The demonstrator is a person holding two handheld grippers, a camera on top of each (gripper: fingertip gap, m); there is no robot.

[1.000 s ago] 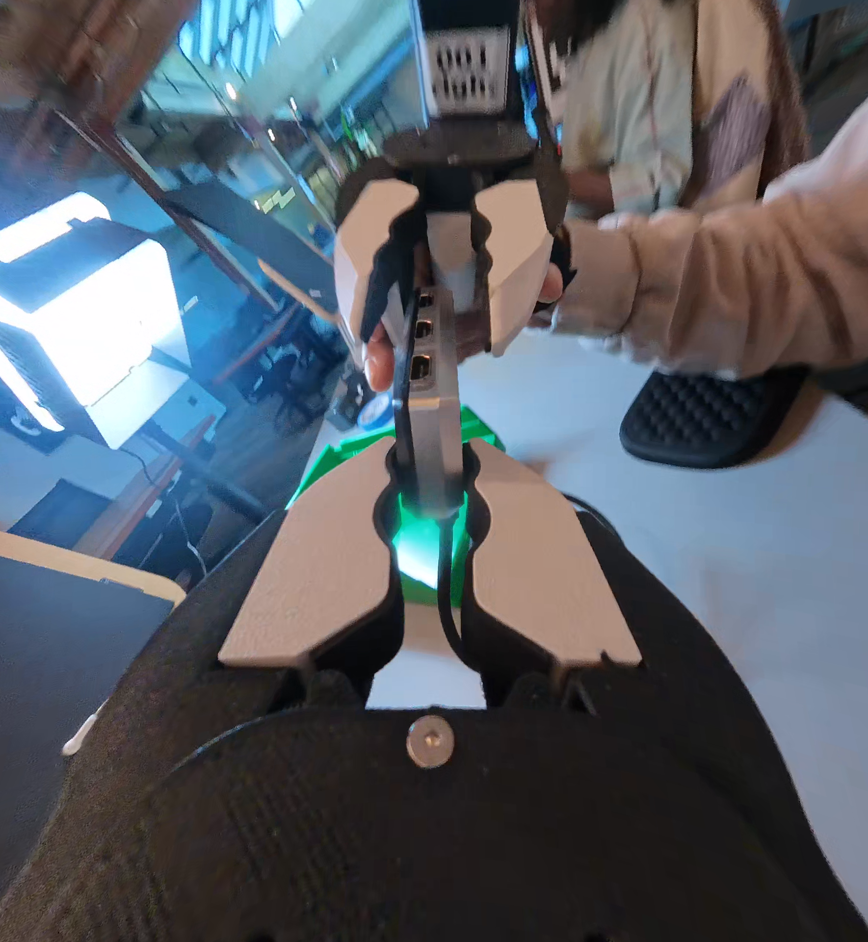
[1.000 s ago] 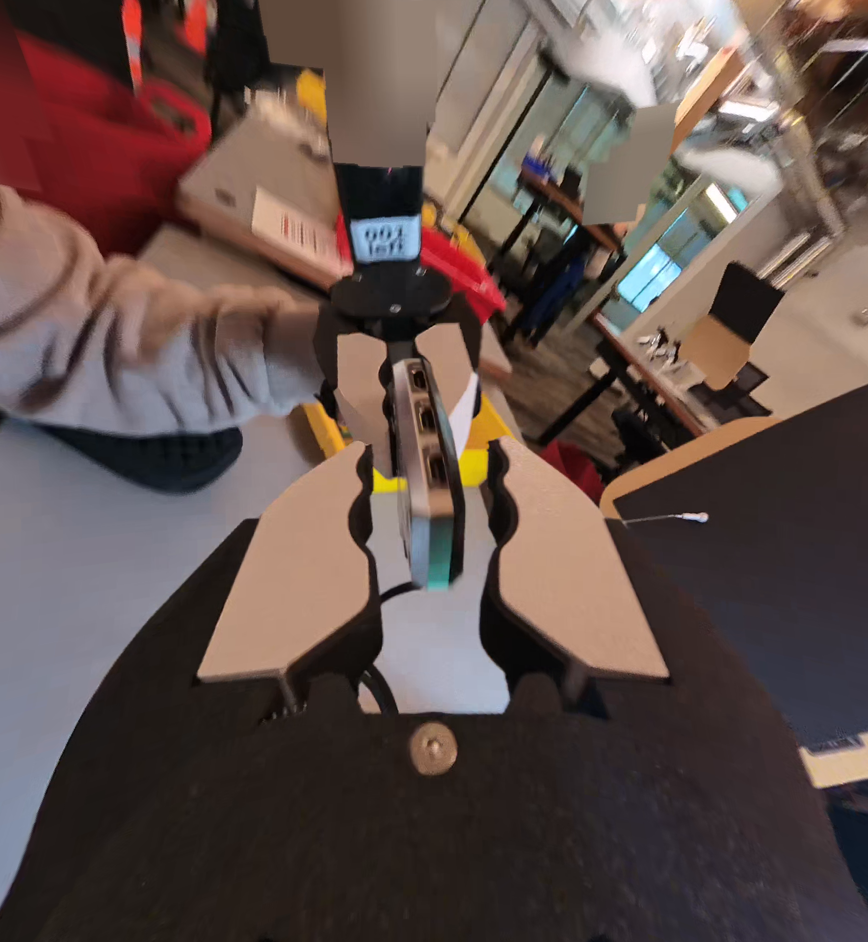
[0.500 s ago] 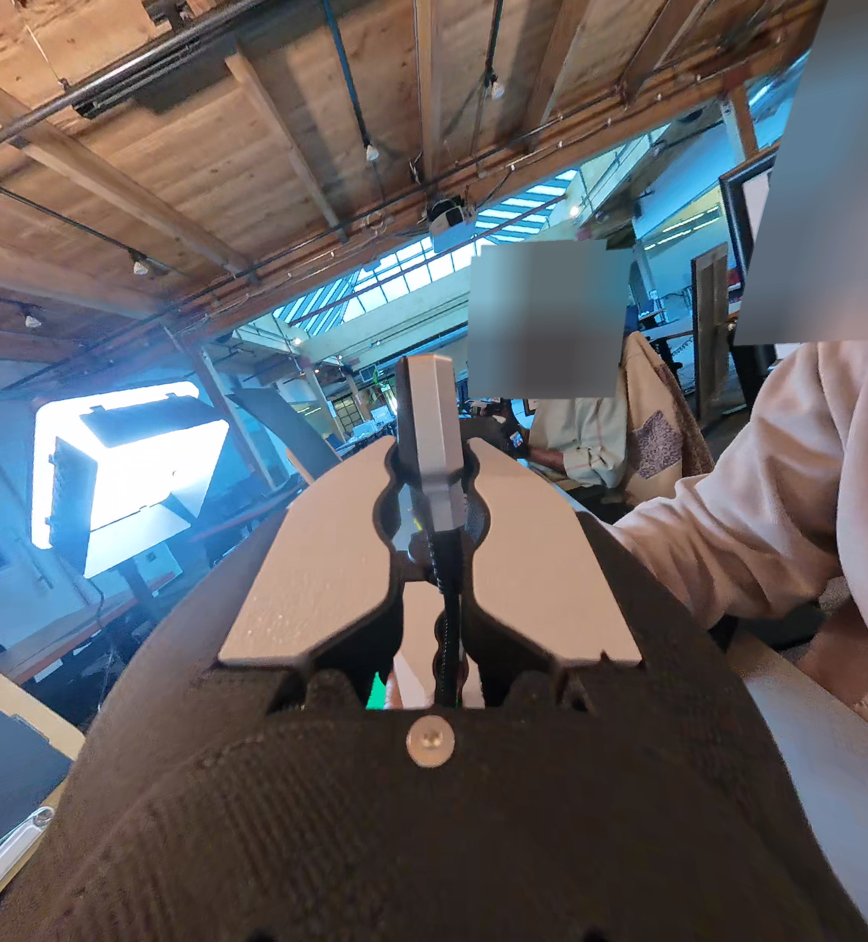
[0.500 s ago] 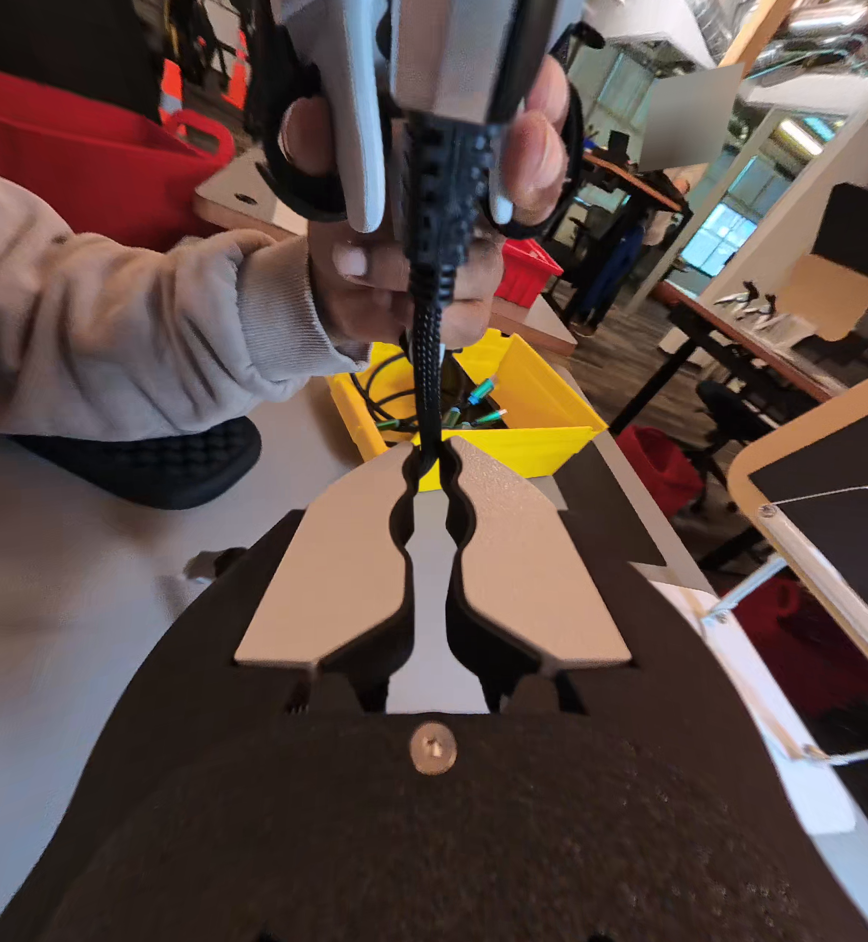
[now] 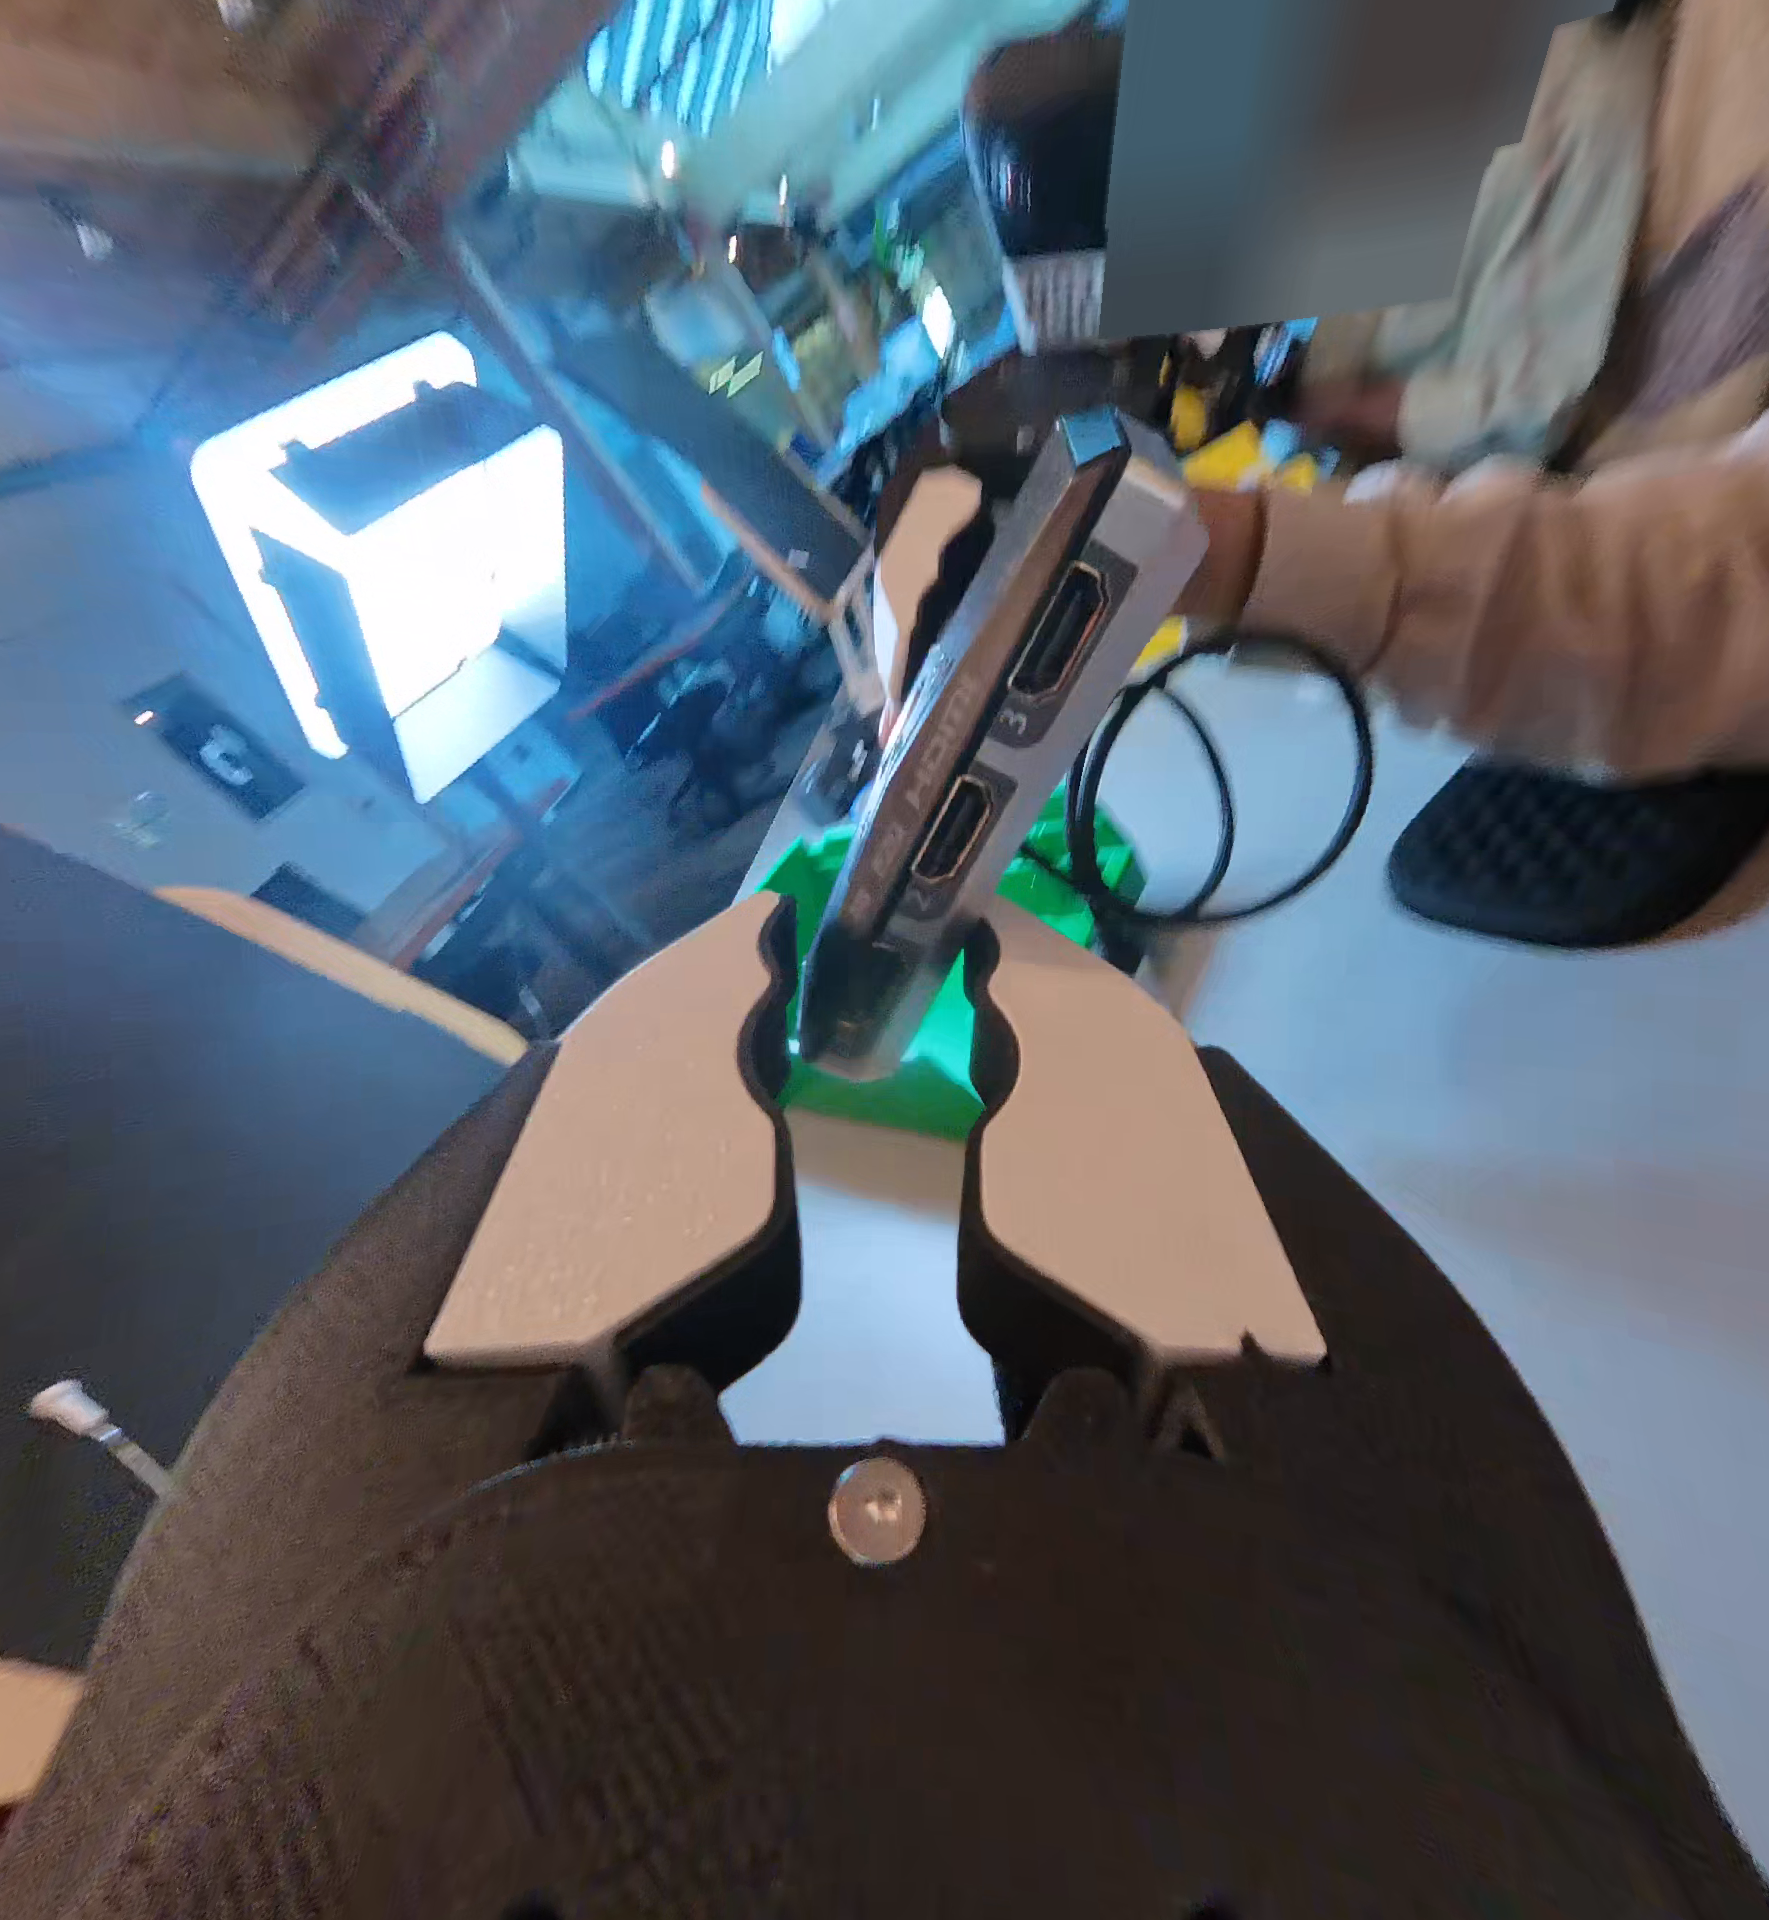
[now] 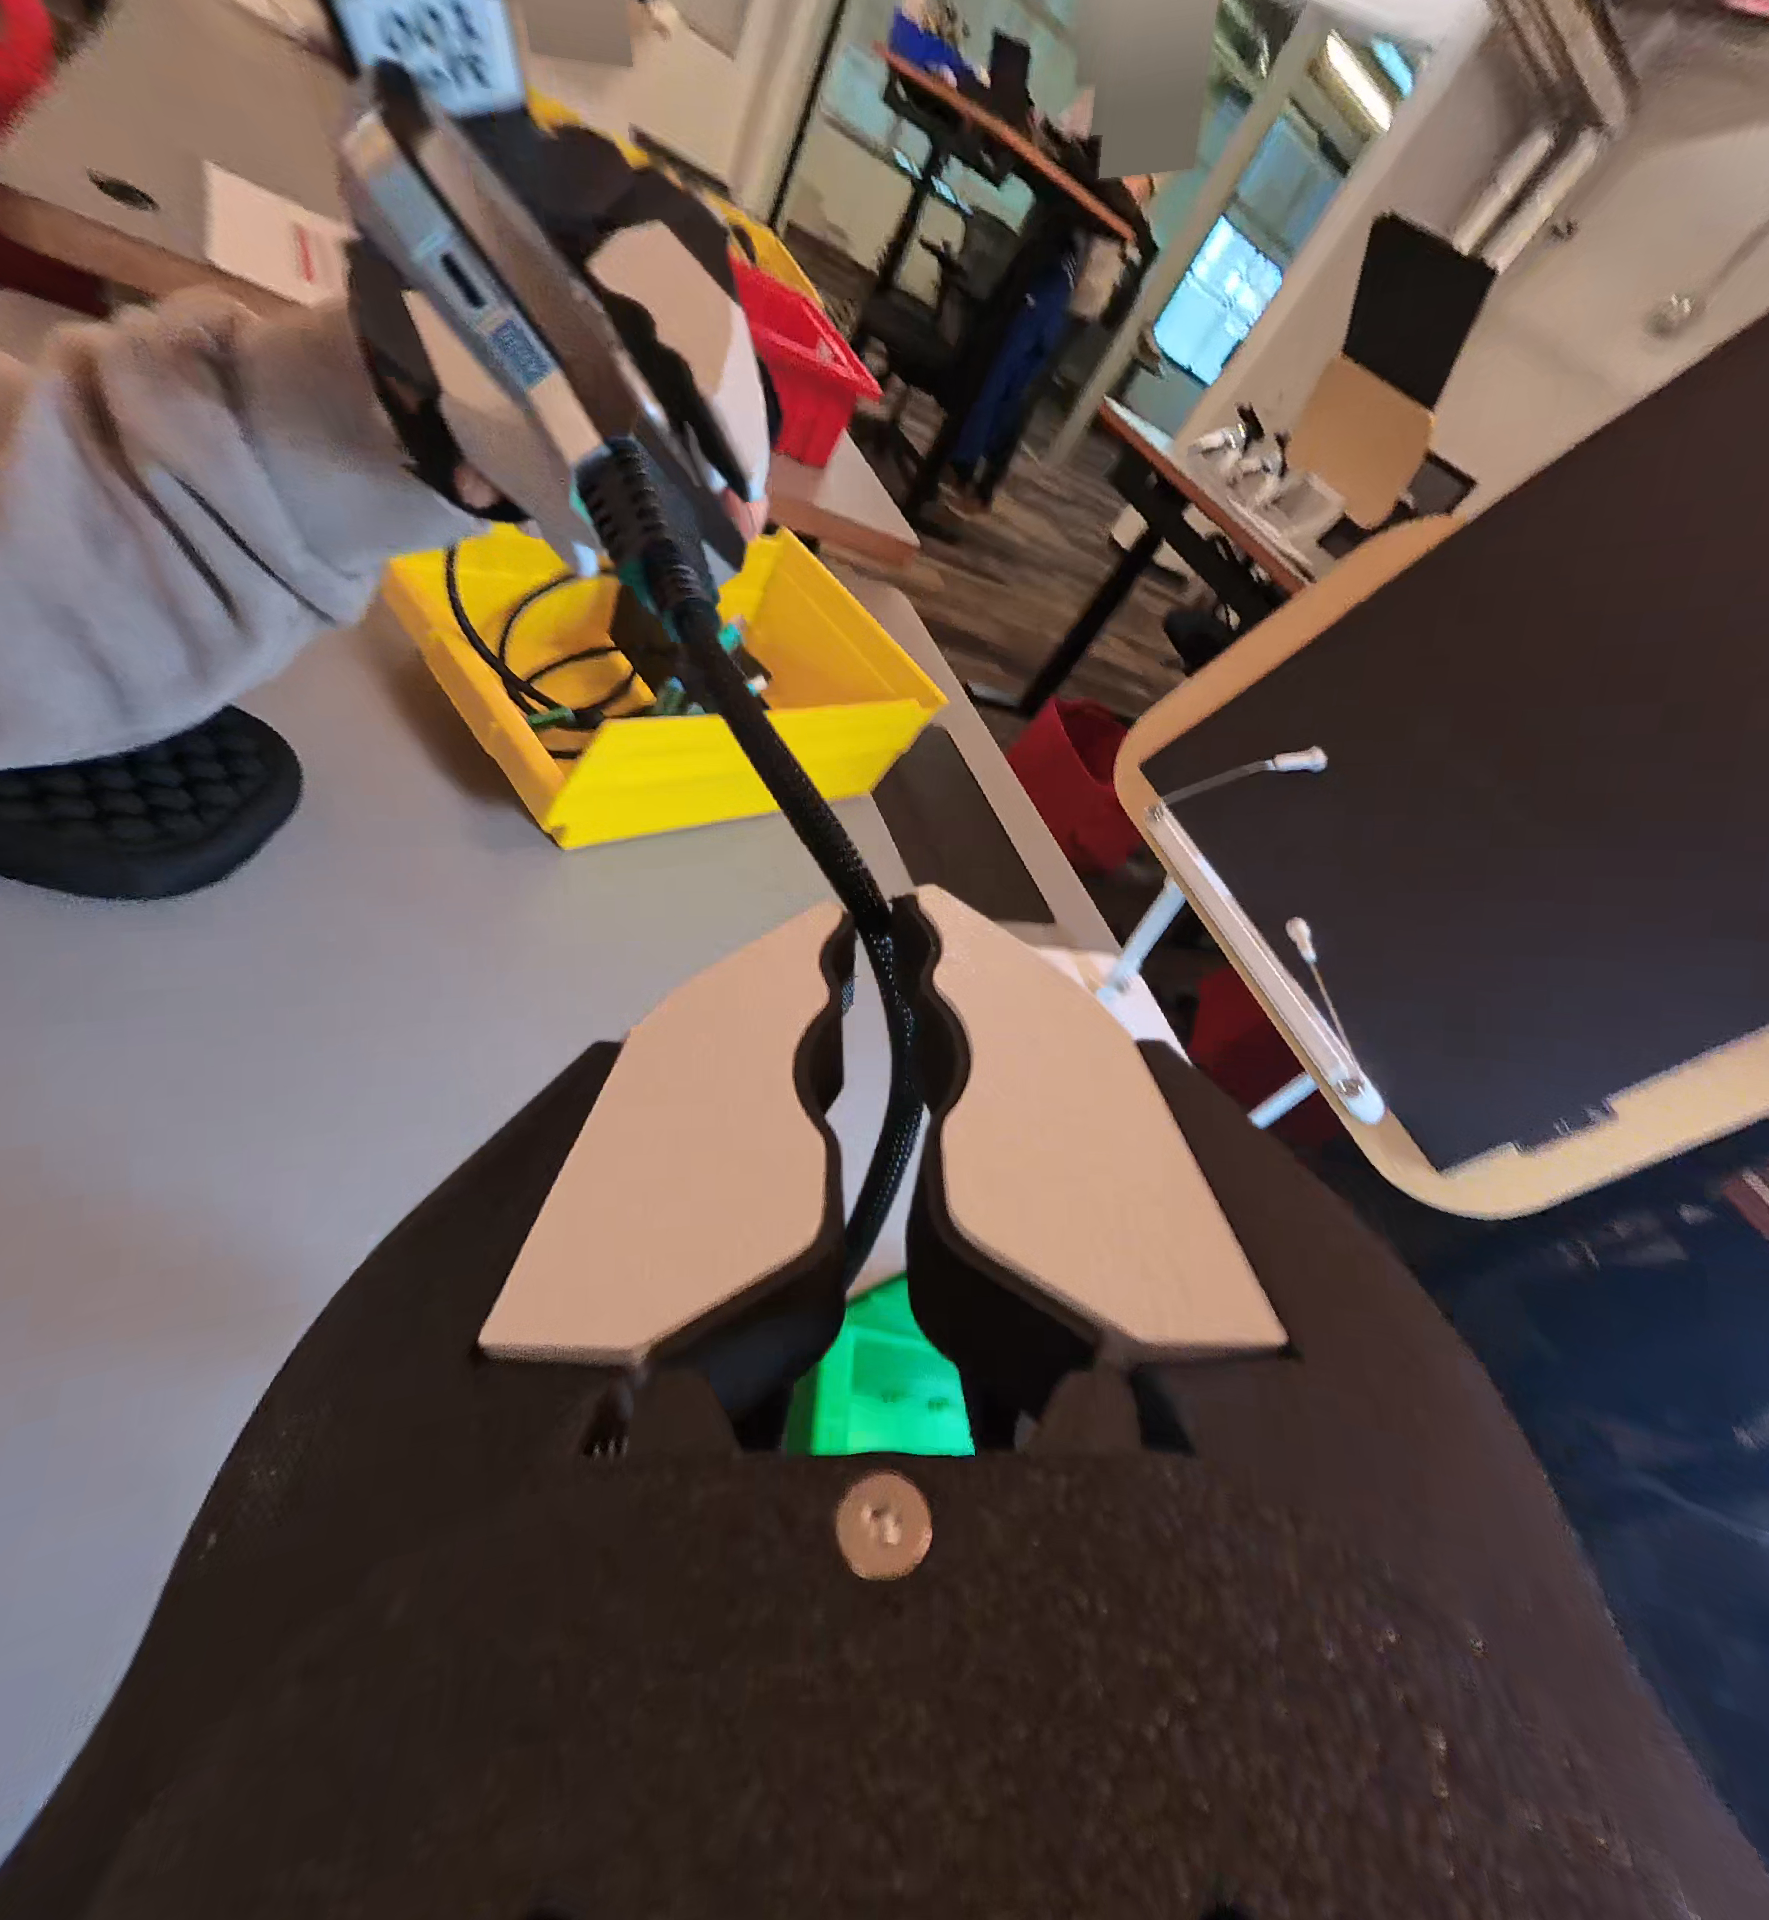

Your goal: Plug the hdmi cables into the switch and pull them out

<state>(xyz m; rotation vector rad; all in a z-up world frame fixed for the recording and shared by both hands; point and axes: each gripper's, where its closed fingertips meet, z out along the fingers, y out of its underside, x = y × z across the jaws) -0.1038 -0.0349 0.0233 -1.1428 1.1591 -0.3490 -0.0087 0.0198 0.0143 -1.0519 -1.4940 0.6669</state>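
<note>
A silver HDMI switch (image 5: 1015, 707) stands tilted to the right, its near end in the notch of my left gripper (image 5: 875, 925), which is shut on it. Two empty ports (image 5: 1056, 634) face me on its side. The right gripper's white finger (image 5: 911, 561) shows behind the switch. In the right wrist view the switch (image 6: 464, 281) is at the upper left, between the left gripper's fingers (image 6: 677, 301). A black braided cable (image 6: 786, 769) runs from the switch's lower end down into my right gripper (image 6: 888, 925), which is shut on it.
A green bin (image 5: 890, 1101) sits on the grey table (image 5: 1482, 1247) below both grippers. A thin black cable loop (image 5: 1223, 779) lies by it. A yellow bin (image 6: 734, 758) with cables and a black wrist pad (image 6: 101, 810) are farther off. A black wood-edged panel (image 6: 1482, 831) stands beside the table. The grippers' ends are close to 12 cm from one another.
My left gripper has tipped down from the ceiling towards the table, and the switch now leans right with its ports showing. My right gripper has drawn back along the braided cable, away from the switch.
</note>
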